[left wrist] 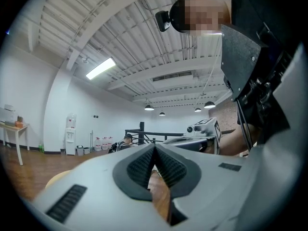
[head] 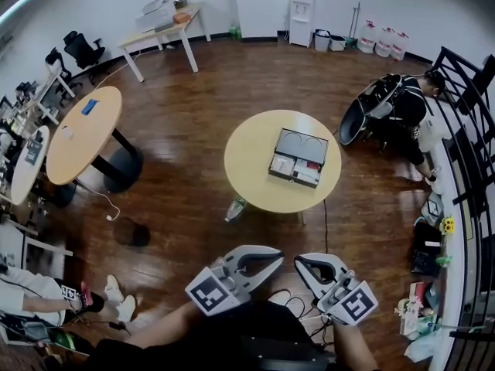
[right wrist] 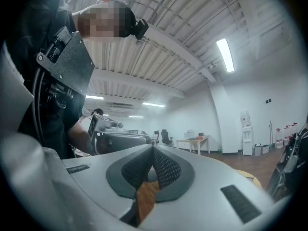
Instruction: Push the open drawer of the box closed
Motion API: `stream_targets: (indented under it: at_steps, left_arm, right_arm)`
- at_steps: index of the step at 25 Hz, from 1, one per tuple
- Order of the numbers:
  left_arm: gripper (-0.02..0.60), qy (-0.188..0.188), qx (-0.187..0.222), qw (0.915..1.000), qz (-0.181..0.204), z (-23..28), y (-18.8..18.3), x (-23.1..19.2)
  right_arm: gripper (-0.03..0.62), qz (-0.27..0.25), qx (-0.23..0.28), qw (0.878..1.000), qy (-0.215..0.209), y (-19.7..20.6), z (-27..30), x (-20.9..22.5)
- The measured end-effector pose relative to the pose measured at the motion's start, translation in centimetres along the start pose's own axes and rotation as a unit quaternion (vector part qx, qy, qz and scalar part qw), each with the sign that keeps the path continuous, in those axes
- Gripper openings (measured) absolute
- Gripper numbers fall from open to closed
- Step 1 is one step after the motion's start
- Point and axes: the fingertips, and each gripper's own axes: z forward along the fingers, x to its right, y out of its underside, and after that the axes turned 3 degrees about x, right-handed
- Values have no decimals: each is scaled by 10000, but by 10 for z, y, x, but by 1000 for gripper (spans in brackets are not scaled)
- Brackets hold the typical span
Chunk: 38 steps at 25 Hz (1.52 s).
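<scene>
A grey box [head: 298, 157] lies on the round yellow table [head: 247, 168] in the middle of the head view, its drawer [head: 293, 168] pulled out toward me with white and red contents showing. Both grippers hover low in front of my body, well short of the table. My left gripper [head: 271, 256] points up-right toward the table with its pads meeting at the tip and nothing between them [left wrist: 154, 148]. My right gripper [head: 303, 262] sits just right of it, also shut and empty [right wrist: 153, 150]. Each gripper view shows the other gripper alongside.
A bottle [head: 235, 208] lies on the wood floor at the table's near-left foot. An oval wooden table [head: 83, 134] stands at left and a white table [head: 162, 29] at the back. A person [head: 406, 110] sits at right near black railings [head: 464, 130]. Cables trail on the floor.
</scene>
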Motion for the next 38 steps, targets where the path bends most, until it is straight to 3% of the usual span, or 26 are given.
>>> stream_targets:
  at_steps: [8,18,23,31,38]
  left_arm:
    - [32,203,40,9998,80,-20,5,-94]
    - [32,609,76,9981,46,-63,-3,-246]
    - [32,788,211,9967,3,-78,-7,-314]
    - [32,1049,275,9940,-117,-78,-16,-371]
    - [32,1016,264,9943,-194,-39,-11,-393]
  right_arm:
    - [-2,10,-132,9998,130,10,90,30]
    - [-2,-60,-223,9986,484,13,242,88]
    - [-2,-34,51,9964,841,12,303,125]
    - [-2,-106,18,9937,1120,10,348,155]
    - [-2,-82,2,9925,1217,12,339,202]
